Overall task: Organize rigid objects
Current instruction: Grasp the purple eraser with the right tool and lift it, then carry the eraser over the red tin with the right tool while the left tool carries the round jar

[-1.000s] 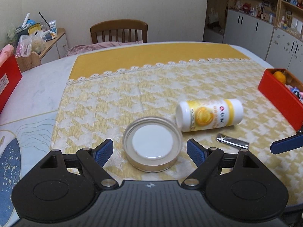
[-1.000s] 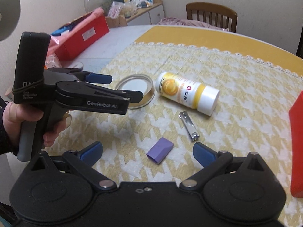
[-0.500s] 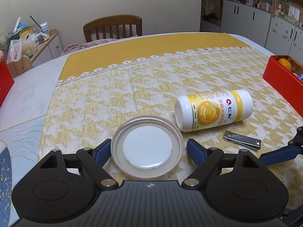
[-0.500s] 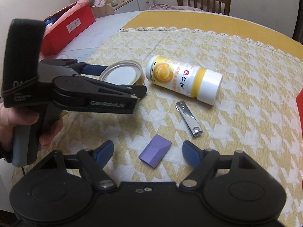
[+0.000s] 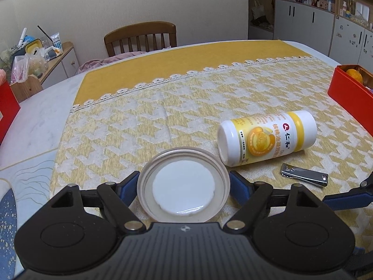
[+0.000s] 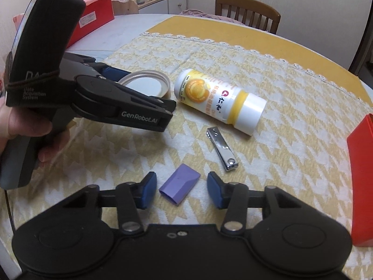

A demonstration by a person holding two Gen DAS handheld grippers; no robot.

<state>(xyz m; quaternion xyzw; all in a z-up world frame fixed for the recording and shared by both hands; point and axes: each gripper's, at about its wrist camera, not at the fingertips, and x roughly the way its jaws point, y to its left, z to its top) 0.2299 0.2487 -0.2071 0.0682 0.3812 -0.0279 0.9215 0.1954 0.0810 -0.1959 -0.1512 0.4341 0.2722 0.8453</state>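
the right gripper (image 6: 179,187) is closing on the purple block (image 6: 180,184), which is lying between its pads, gaps showing either side. the left gripper (image 5: 183,186) is narrowing around the round lid (image 5: 183,185), blue pads at its rim, contact unclear. beyond the lid, the bottle (image 5: 268,137) is lying on its side; the nail clipper (image 5: 304,177) is lying right of the lid. risks: the block, sitting skewed, is likely to twist out; the shallow lid may be slipping under the pads; the bottle could be rolling if nudged.

Black claw (image 6: 179,187), blue pads (image 6: 149,186)
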